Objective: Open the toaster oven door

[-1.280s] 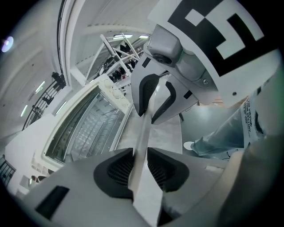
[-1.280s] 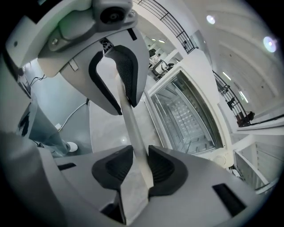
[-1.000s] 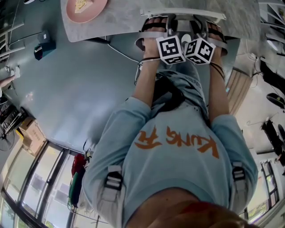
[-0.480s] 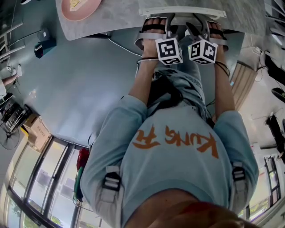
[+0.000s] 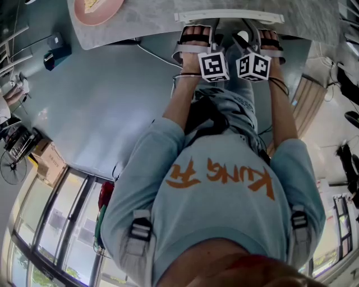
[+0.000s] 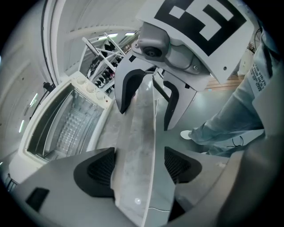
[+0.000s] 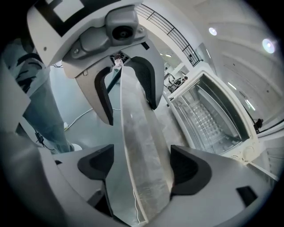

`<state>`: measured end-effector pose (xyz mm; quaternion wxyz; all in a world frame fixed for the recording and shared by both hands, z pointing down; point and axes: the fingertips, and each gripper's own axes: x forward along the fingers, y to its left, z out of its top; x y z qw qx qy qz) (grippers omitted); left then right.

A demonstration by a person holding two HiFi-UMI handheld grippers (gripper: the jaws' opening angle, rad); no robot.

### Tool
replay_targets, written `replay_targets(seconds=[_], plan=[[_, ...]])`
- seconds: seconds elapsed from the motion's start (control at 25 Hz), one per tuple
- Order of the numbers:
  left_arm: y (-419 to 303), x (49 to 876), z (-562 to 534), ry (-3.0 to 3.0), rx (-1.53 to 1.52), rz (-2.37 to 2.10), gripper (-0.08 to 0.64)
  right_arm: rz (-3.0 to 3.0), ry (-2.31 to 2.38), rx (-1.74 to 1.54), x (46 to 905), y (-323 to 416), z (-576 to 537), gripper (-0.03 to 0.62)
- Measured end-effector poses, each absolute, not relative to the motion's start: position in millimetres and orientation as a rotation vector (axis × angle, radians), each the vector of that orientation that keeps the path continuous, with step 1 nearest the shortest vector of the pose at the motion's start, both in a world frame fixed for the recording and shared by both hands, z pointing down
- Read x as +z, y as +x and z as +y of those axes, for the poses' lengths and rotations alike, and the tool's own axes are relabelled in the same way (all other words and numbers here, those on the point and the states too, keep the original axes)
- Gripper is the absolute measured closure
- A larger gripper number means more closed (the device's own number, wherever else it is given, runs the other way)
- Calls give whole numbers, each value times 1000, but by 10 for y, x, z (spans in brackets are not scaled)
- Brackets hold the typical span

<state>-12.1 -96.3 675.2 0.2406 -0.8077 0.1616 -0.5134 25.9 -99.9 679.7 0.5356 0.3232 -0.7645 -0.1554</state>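
Head view: two hand-held grippers (image 5: pixel 213 29) (image 5: pixel 249 29)

Head view steeply down; 2 gripper views close, sharing toaster oven (image 6: pixel 66 119).

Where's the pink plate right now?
In the head view, the pink plate sits at the top left on the marble table, cut off by the top edge of the picture. It is to the left of the toaster oven.
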Motion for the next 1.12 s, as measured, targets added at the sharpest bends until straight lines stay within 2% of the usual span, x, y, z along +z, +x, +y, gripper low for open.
replay_targets(seconds=[0.12,0.52,0.8,1.12], plan=[[-123,6874,-928,-2195,-1414,436,220,-1823,760,-377,6909,246,-972,192],[-137,7186,-817,-2188,-1418,396,169,-1789,732,-402,7166,255,-902,158],[-211,7400,-760,-2145,-1455,345,143,-1767,735,-419,7316,236,-890,146],[-145,7268,-776,-2223,-1371,439,144,-1760,814,-388,7221,232,-912,149]])
